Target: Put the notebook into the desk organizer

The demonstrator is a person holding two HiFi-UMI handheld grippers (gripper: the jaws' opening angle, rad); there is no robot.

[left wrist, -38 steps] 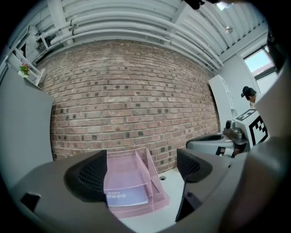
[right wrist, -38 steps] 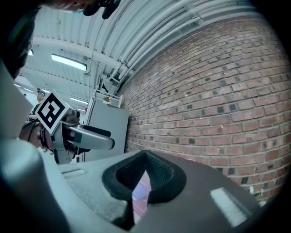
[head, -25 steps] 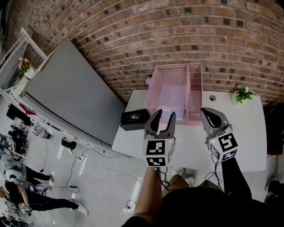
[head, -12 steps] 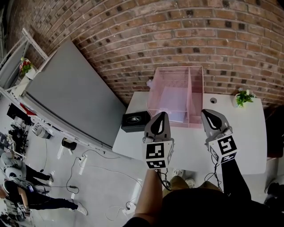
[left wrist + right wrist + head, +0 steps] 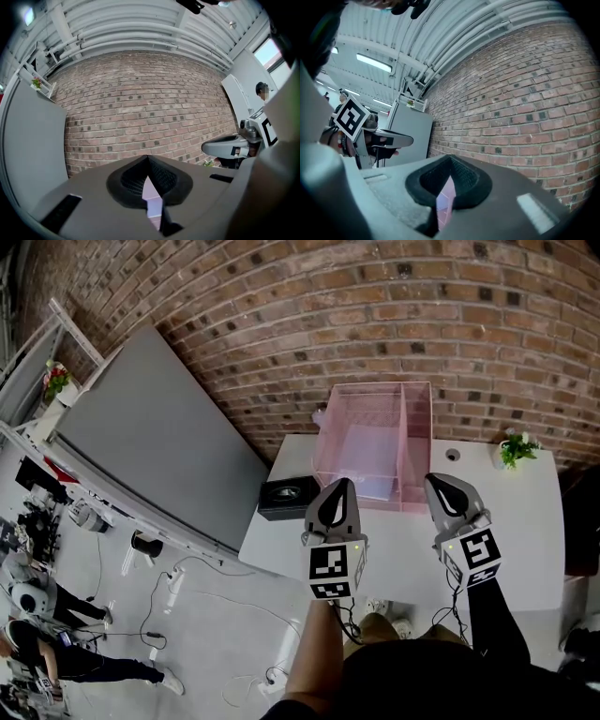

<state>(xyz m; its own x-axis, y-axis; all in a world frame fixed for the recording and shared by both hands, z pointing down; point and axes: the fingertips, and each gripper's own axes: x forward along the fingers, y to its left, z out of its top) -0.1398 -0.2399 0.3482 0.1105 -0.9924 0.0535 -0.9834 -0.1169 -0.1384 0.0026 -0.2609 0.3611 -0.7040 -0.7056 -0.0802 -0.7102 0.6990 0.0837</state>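
Spotting the notebook (image 5: 361, 454) inside the desk organizer (image 5: 375, 386), down in the wider compartment, left of the divider. Seen only through tinted plastic: pale, flat, rectangular, edges washed out, cover impossible to read. Hard to say whether lying flat or leaning against the organizer's front wall. From both gripper views, just a sliver of pink through the slit below the pads.

Just in front of the organizer, the left gripper (image 5: 340, 486): clamped tight, tips together, nothing between them. Beside it, before the organizer's narrow compartment, the right gripper (image 5: 439, 481): likewise pinched closed, empty. Dark ribbed pads, smooth grey shells, cubes with square markers.

As for the organizer: clear pink, boxy, open-topped, on a white table (image 5: 525, 521). Left of the organizer, a black box (image 5: 288, 493). Right of it, a little green plant (image 5: 516, 444). Behind it, a rough red brick wall (image 5: 375, 324).
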